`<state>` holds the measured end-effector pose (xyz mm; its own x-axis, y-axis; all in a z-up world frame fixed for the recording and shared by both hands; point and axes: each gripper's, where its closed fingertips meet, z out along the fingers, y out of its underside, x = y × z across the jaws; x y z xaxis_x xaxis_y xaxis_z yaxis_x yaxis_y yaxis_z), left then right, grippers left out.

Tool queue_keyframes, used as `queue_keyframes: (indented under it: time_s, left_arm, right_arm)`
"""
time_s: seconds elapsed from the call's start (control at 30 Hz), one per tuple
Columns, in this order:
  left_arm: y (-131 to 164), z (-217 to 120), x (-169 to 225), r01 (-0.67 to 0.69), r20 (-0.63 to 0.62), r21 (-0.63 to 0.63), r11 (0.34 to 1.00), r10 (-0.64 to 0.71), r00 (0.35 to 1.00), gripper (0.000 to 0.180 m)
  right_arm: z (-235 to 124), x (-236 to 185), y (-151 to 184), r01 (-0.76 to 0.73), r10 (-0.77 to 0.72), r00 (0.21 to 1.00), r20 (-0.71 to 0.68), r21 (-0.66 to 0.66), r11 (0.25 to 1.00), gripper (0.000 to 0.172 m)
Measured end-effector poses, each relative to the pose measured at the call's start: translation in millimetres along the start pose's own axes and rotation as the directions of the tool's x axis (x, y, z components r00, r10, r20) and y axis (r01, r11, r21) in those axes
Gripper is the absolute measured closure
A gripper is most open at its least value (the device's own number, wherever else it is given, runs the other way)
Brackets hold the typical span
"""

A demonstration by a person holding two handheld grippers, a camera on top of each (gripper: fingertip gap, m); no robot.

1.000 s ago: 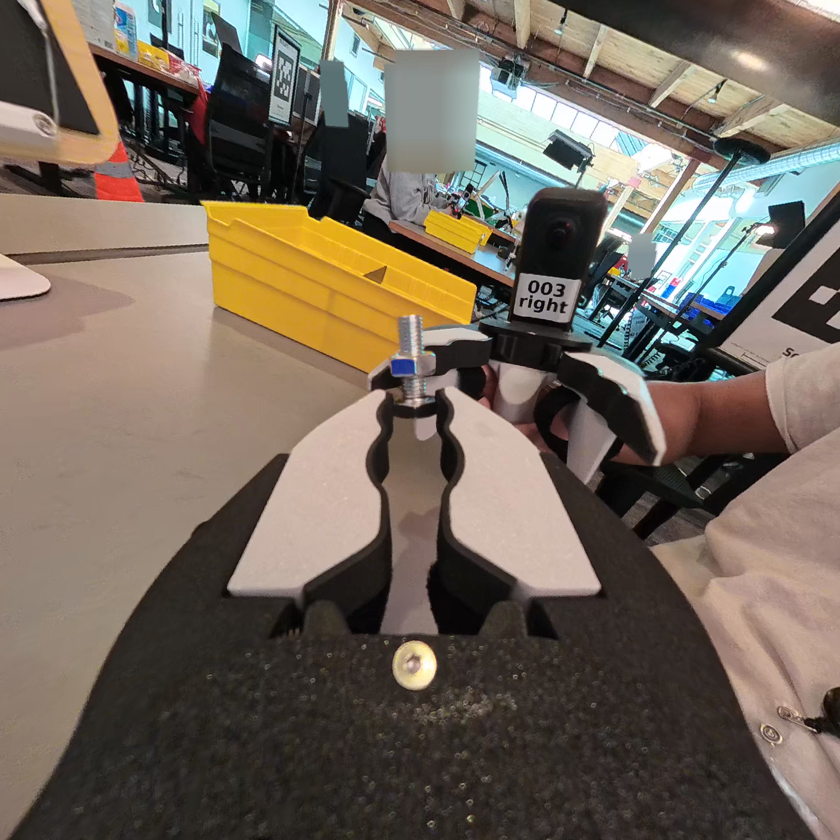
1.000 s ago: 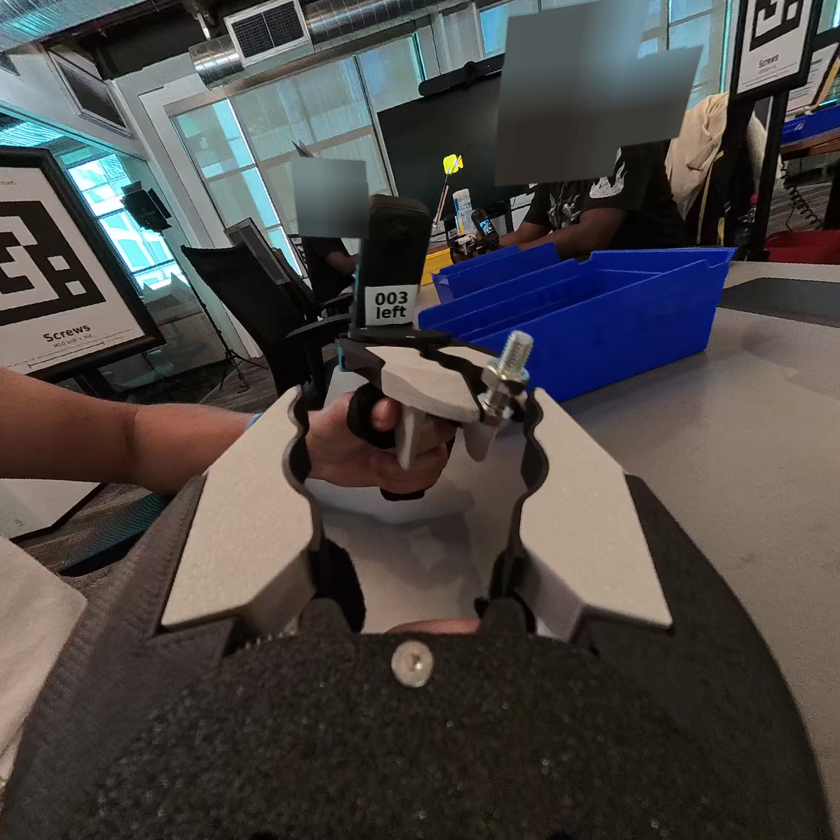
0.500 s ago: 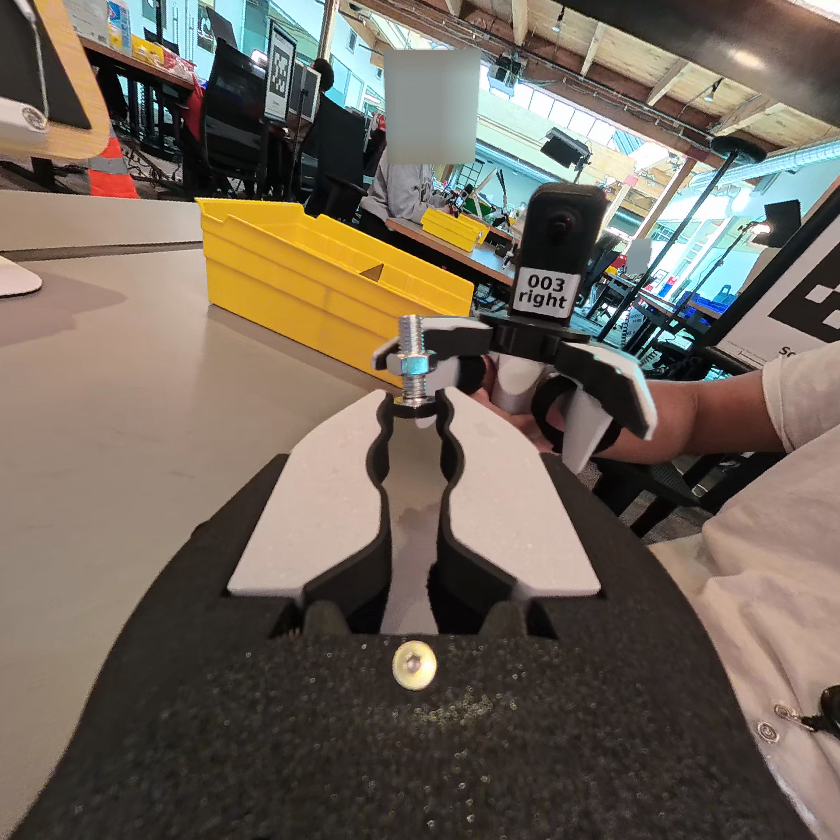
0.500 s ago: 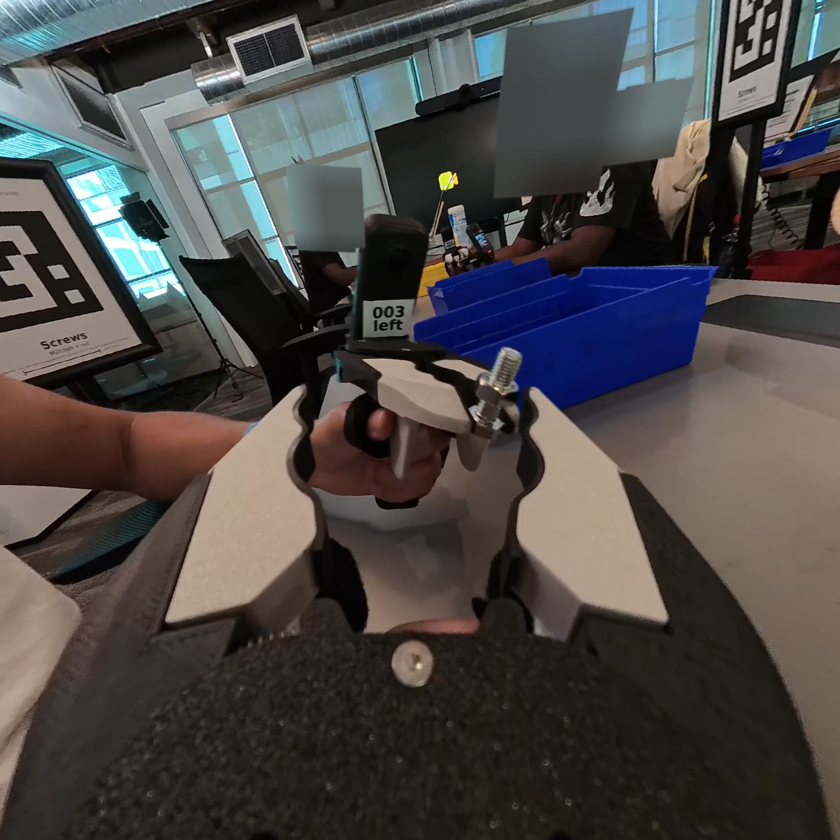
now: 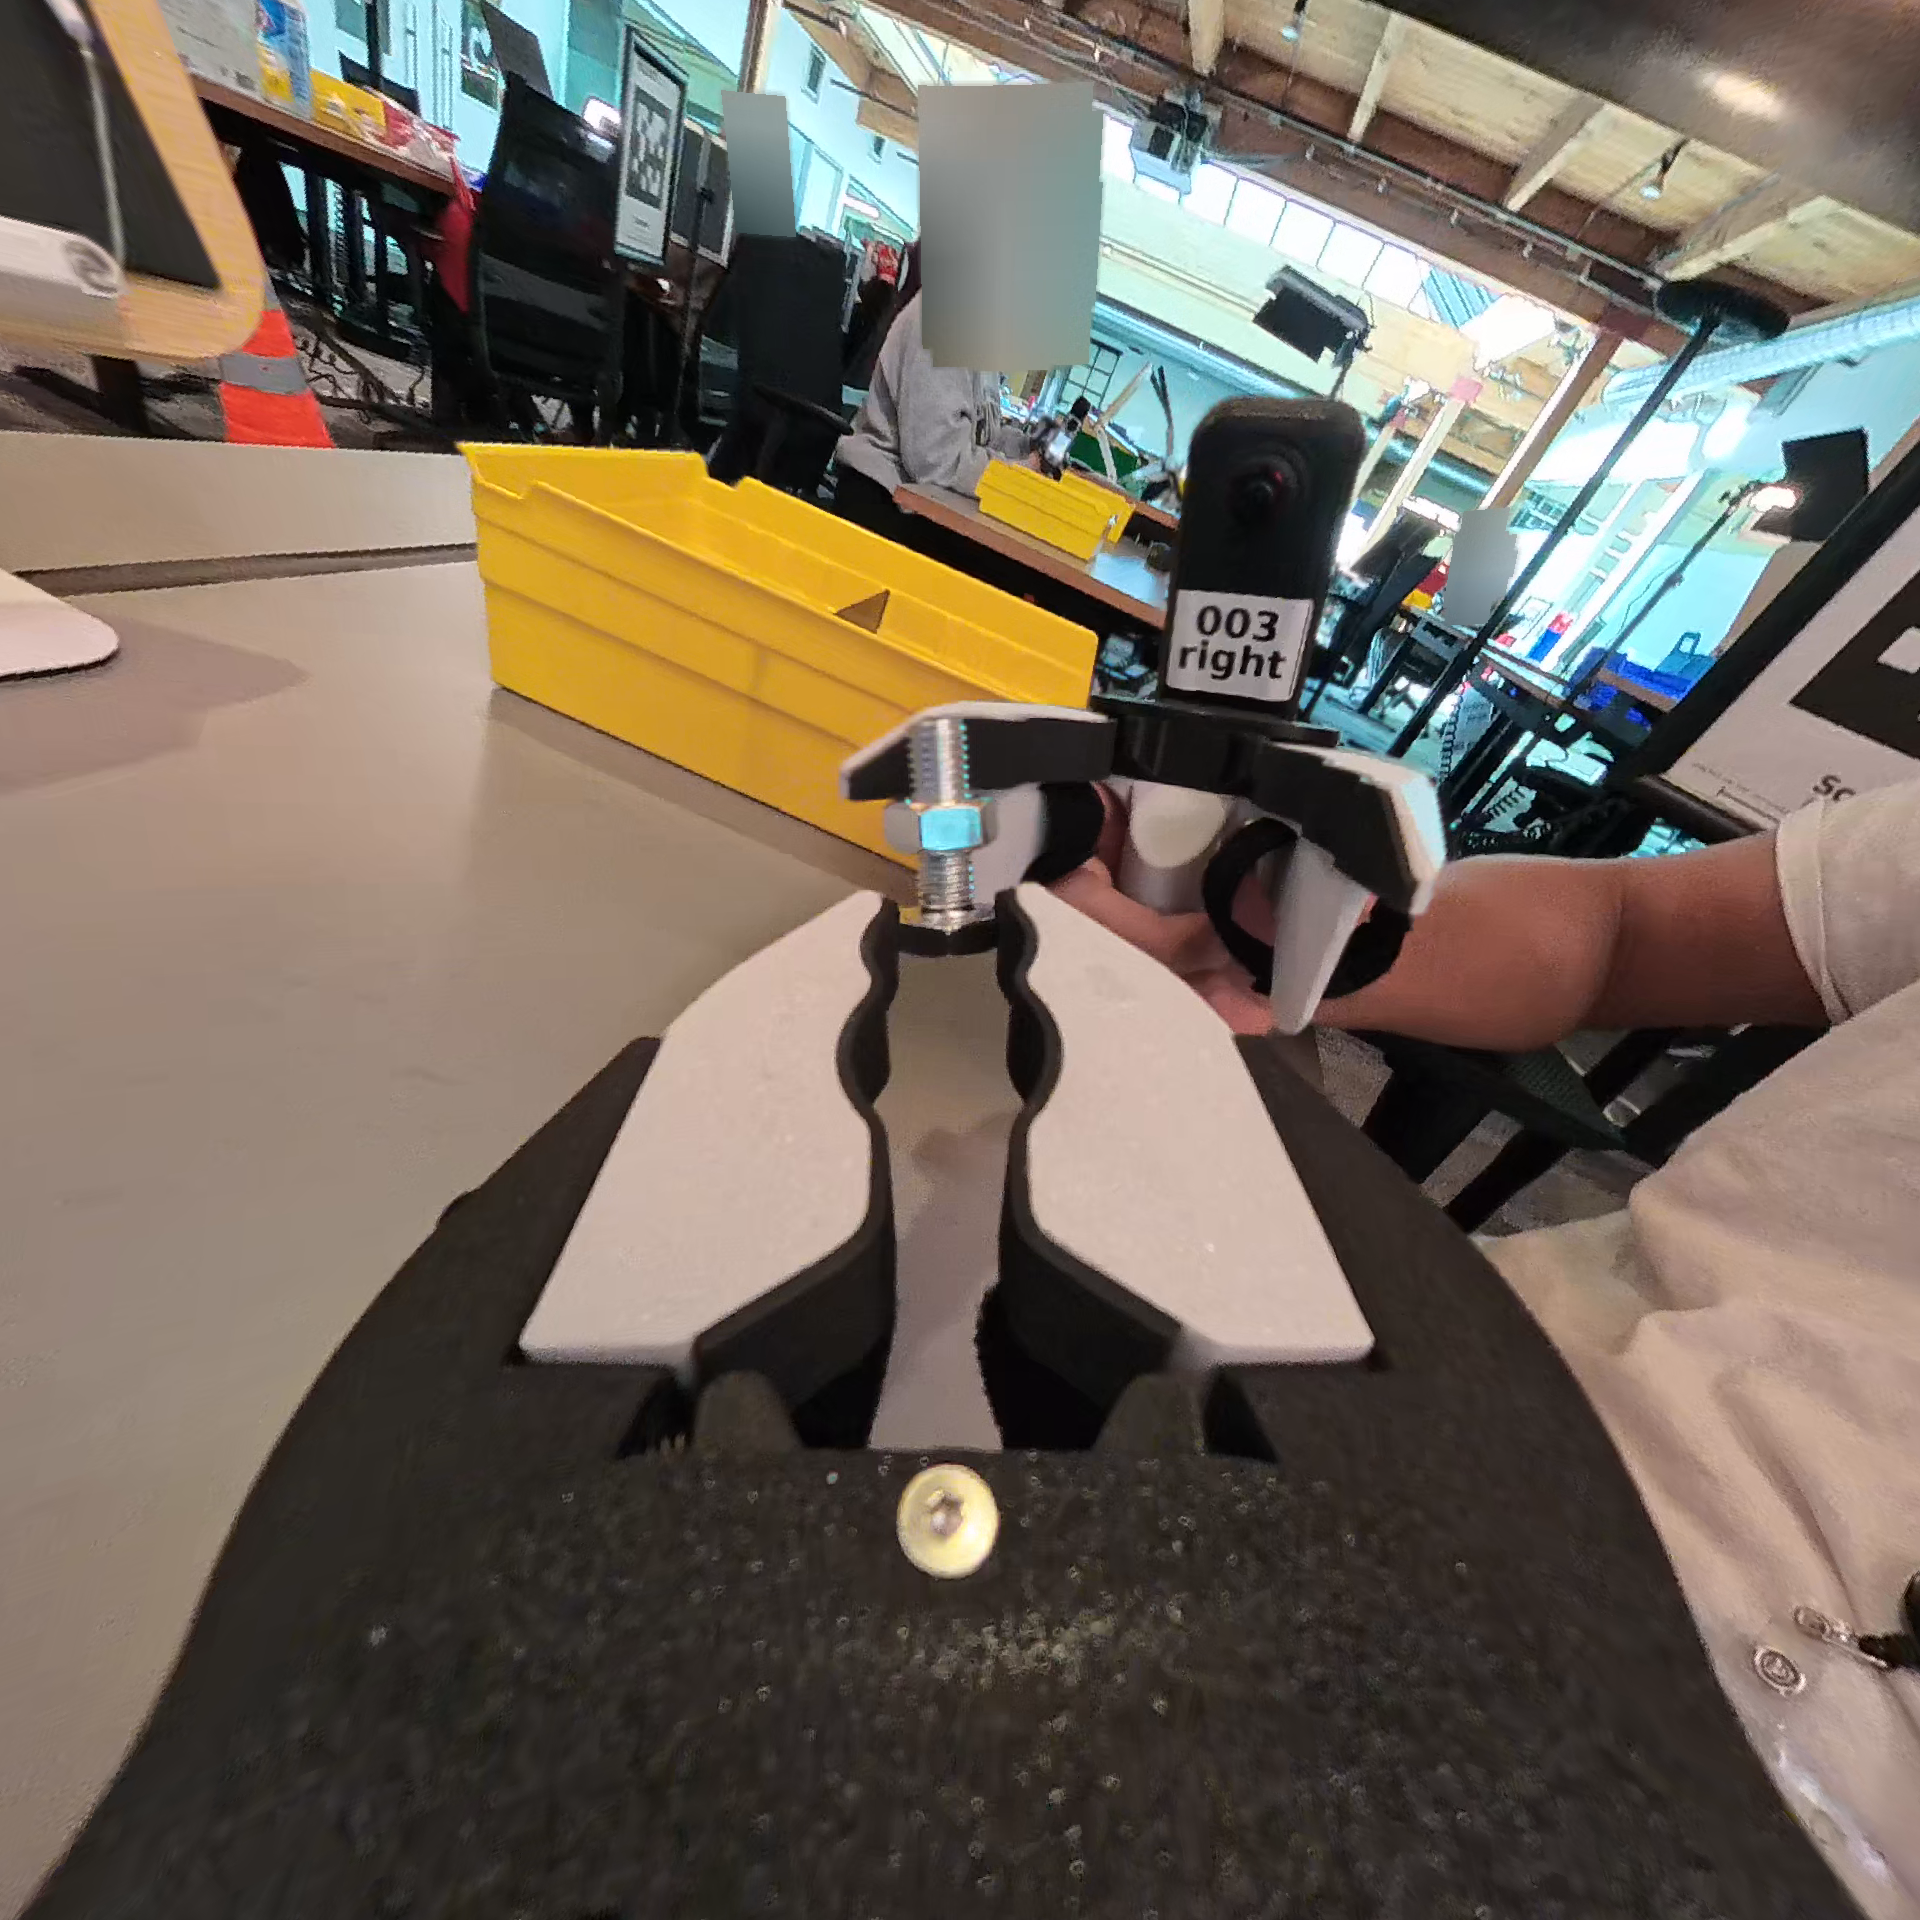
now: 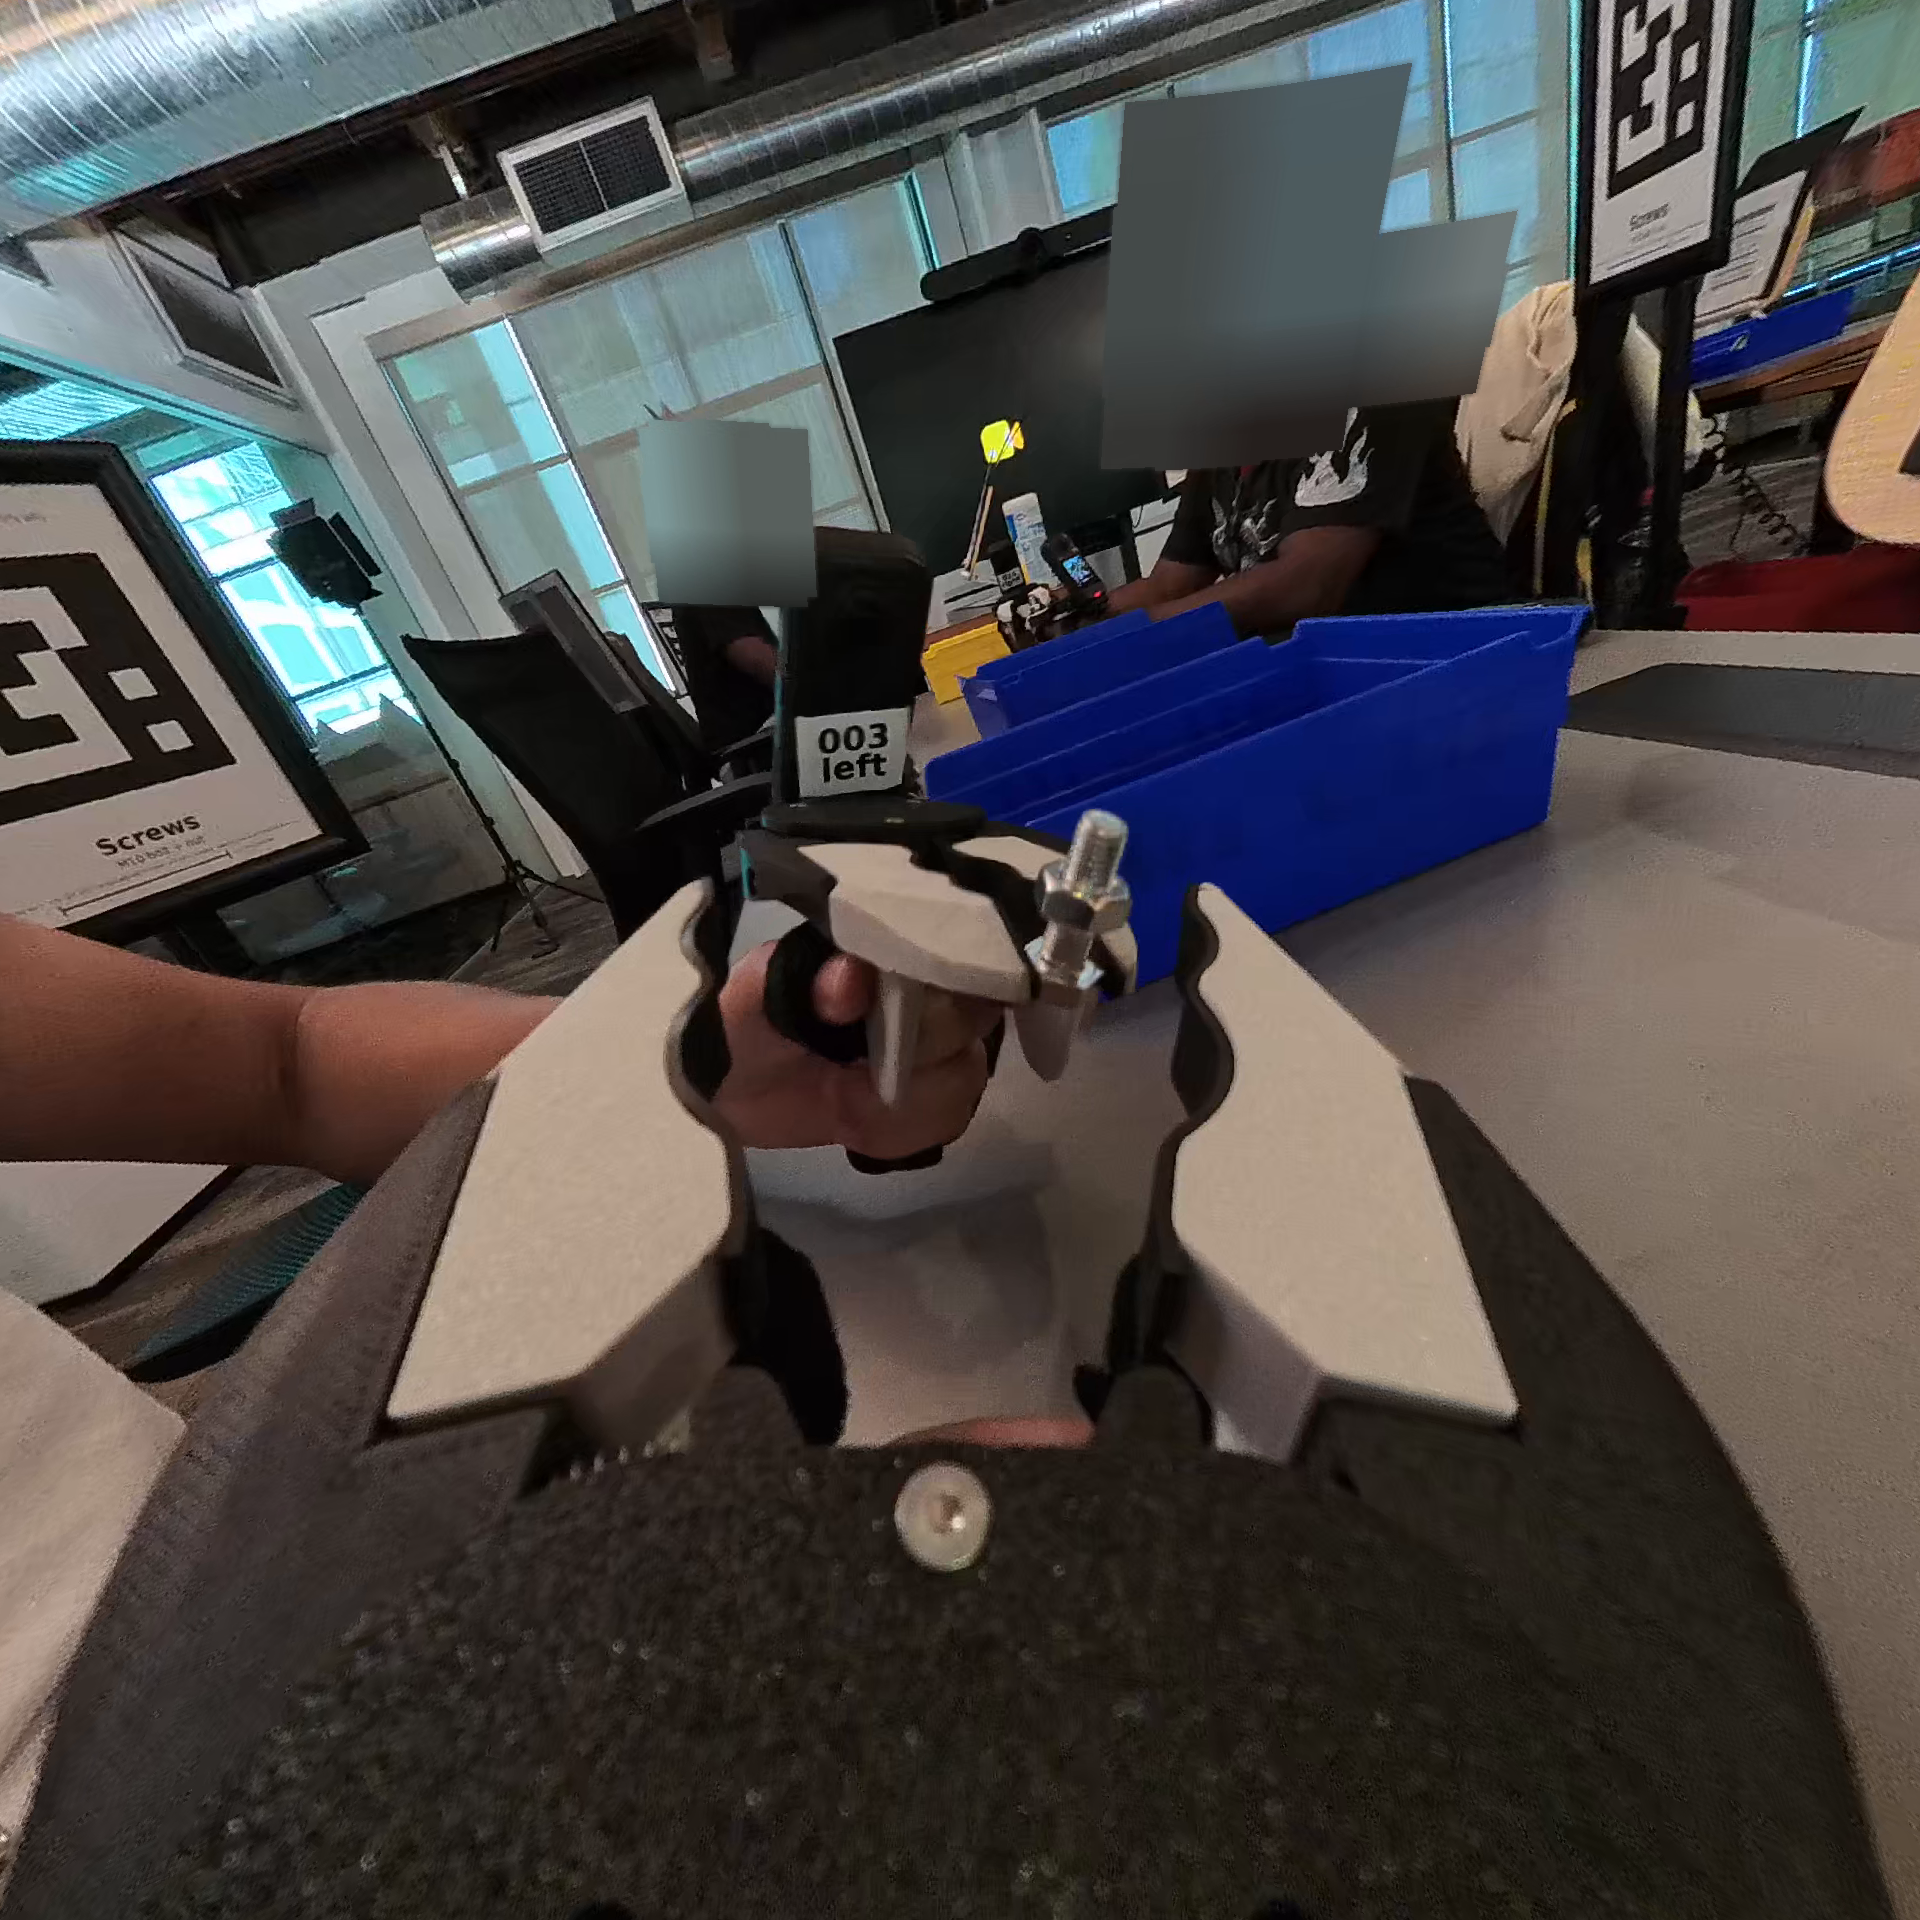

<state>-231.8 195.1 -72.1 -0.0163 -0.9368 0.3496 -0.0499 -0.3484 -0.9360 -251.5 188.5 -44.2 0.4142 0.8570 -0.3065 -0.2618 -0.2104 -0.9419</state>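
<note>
Bolt point(image 5: 940, 821): silver, upright, head end pinched at the left claw point(image 5: 943, 935) tips; held above the tabletop point(image 5: 312, 935)
Nut point(image 5: 943, 831): hex, threaded partway down the shank
Left claw: clamped on the bolt head, pads pressing both sides
Right claw point(image 6: 951, 997): jaws wide apart, empty; bolt sits between its tips, nearer the right finger point(image 6: 1288, 1039), untouched
Bins: yellow point(image 5: 727, 644) behind, blue point(image 6: 1299, 790) opposite
Tip: judged, centre the nut between the right pads before closing; keep bolt steady

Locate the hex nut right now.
Threaded on the bolt clamped upright at the left gripper tips, the hex nut sits beside the open right gripper.
</note>
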Motion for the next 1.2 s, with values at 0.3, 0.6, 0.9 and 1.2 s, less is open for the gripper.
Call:
queue_keyframes:
  time_s: [0.3, 0.6, 0.9, 1.2]
  left_arm:
    - [11, 12, 9, -0.019, -0.034, -0.044, 0.999, 0.018, 0.999, 0.163]
    - [-3, -9, -15, -0.001, 0.04, 0.007, 1.0, 0.001, 0.999, 0.163]
    - [14, 11, 5, -0.038, -0.02, -0.064, 0.997, 0.036, 0.999, 0.163]
    - [5, -3, -10, -0.004, 0.022, -0.023, 1.0, 0.004, 1.0, 0.163]
  right_arm:
    - [21, -10, 14, -0.059, 0.062, 0.996, 0.06, -0.053, 0.997, 0.08]
    - [3, 0, 8, -0.041, 0.041, 0.999, 0.016, -0.033, 0.999, 0.086]
    - [18, -7, 13, -0.079, 0.082, 0.995, 0.063, -0.044, 0.996, 0.082]
    - [-3, 9, 1, -0.092, 0.092, 0.996, 0.012, 0.001, 0.996, 0.088]
